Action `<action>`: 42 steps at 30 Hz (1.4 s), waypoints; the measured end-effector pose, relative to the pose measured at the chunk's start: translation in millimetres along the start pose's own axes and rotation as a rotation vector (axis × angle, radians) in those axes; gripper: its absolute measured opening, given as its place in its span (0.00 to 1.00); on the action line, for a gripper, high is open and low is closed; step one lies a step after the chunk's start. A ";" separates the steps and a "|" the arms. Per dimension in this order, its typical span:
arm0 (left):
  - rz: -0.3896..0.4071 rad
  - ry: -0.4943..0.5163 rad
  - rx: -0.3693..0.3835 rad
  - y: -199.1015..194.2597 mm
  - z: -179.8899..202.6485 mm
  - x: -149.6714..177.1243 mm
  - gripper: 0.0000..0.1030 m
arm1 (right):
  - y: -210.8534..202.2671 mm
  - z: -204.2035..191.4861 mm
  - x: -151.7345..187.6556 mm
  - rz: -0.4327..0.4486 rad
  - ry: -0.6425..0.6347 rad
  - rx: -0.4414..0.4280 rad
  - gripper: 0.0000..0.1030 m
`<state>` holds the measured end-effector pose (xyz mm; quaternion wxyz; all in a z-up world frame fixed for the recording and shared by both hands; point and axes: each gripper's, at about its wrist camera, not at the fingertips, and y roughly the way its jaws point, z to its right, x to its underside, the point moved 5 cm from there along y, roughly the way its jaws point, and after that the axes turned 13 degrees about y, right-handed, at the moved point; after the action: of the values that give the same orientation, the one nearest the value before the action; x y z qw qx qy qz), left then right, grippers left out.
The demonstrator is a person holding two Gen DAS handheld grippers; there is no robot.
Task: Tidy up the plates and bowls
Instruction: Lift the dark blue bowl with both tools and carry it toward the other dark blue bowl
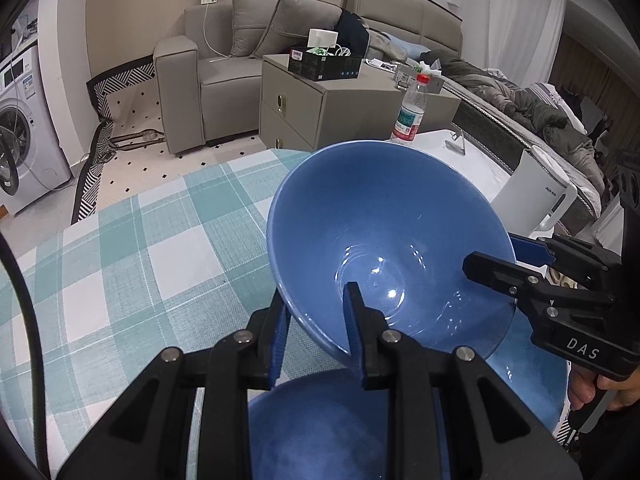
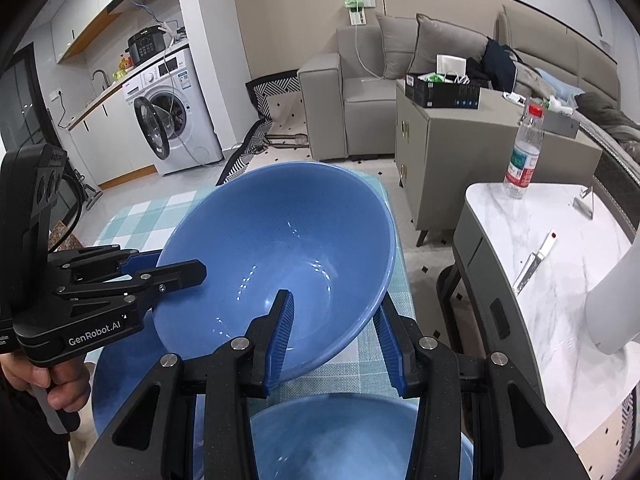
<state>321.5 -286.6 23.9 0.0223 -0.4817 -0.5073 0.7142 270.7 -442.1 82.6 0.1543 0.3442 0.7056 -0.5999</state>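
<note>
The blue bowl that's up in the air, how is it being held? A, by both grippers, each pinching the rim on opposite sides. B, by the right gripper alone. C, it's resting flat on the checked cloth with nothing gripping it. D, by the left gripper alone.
A: the blue bowl is tilted above the checked cloth, with the left gripper clamped over its near rim and the right gripper clamped over the opposite rim.

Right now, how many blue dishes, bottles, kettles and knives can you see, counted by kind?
Raised blue ceramic bowl, tilted: 1
Lower blue dishes, bowl or plate unclear: 2 (left dish, right dish)
Clear plastic bottle with red cap: 1
White electric kettle: 1
Steel knife: 1
Total: 6
</note>
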 end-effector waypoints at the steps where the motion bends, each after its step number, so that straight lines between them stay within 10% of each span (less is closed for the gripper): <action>1: 0.005 0.001 -0.003 -2.5 0.8 -0.1 0.24 | -2.5 -0.2 -0.2 0.005 0.000 -0.001 0.42; 42: 0.145 -0.005 -0.083 -106.9 24.4 28.7 0.24 | -114.7 -49.9 35.5 0.178 -0.004 -0.097 0.42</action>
<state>239.9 -237.1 85.1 -0.0508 -0.5158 -0.5002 0.6936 178.1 -388.8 156.7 0.2248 0.3965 0.7000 -0.5498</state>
